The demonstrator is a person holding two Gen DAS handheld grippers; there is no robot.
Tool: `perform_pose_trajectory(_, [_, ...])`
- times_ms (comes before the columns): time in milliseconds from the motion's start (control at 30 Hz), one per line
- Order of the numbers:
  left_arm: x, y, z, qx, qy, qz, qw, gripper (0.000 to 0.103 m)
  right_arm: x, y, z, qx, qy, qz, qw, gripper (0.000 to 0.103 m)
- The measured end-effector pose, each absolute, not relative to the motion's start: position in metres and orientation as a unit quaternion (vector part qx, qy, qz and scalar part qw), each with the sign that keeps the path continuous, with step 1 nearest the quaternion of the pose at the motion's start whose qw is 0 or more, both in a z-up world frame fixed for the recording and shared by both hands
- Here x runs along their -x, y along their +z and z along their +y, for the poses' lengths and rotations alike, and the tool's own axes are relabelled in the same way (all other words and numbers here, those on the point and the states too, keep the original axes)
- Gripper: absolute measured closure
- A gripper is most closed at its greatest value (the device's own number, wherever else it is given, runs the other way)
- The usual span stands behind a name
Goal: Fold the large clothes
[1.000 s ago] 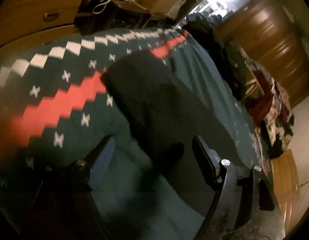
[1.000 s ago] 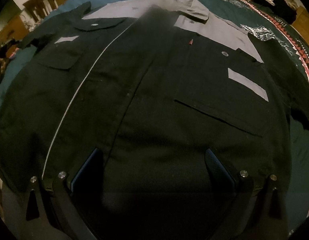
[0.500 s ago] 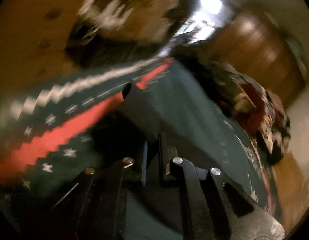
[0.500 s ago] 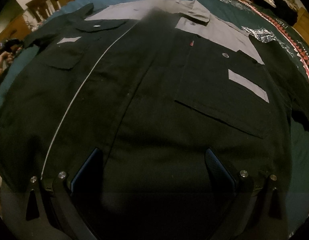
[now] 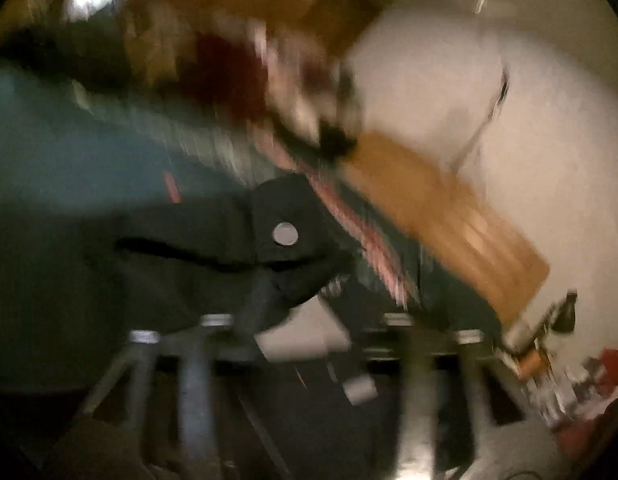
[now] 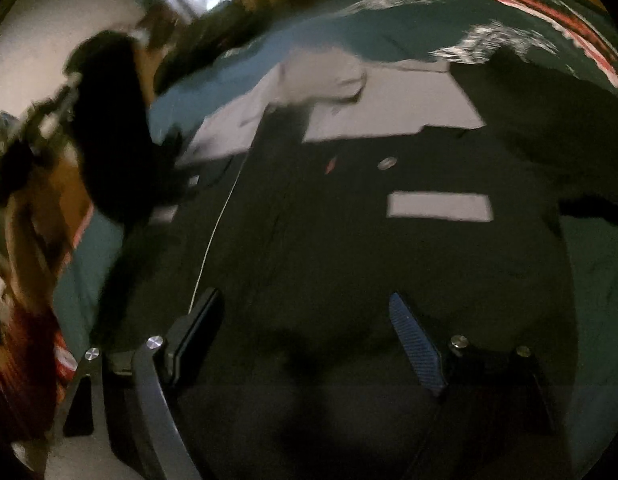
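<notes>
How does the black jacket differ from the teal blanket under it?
Colour: the jacket is black with grey shoulder panels and a grey chest stripe; the blanket is teal with a red-and-white patterned border. Hardware: the jacket has metal snaps, the blanket none visible. Pose: the jacket lies on top with one sleeve raised; the blanket lies spread beneath it. Both are cloth.

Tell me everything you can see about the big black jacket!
The black jacket lies front-up, spread on a teal blanket with a red and white patterned border. It looks like sturdy woven cloth. It has a grey shoulder panel, a grey strip on the chest pocket, a silver snap and thin white piping. One sleeve is lifted at the left. The right tool, its jaws closing, hangs above the lower part with nothing between them.
</notes>
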State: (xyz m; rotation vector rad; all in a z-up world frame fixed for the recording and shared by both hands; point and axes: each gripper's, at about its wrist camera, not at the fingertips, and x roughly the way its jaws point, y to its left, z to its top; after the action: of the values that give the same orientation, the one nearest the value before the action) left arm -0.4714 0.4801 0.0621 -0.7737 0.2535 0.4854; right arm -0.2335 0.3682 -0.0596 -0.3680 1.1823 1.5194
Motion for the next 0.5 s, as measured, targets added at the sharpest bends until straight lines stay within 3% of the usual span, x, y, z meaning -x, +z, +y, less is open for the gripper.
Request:
perform_pose_trajectory(100, [0.454, 0.02, 0.473, 0.423, 0.21, 0.172, 0.864, 0.066, 0.201, -0.067, 0.375, 0.112, 0.632, 0.523, 0.561, 0.016])
perform_pose_trajectory(333, [0.591, 0.031, 0.473, 0.404, 0.346, 0.096, 0.841, 0.051, 0.187, -0.075, 0.444, 0.066, 0.677, 0.545, 0.49, 0.02])
perform_pose_trajectory(400, [0.625, 0.016, 0.483, 0.426, 0.398, 0.083, 0.808, 0.05, 0.191, -0.082, 0.472, 0.062, 0.687, 0.556, 0.464, 0.031])
perform_pose_trajectory(500, [0.663, -0.006, 0.487, 0.456, 0.444, 0.065, 0.769, 0.05, 0.202, -0.098, 0.515, 0.078, 0.684, 0.568, 0.452, 0.031])
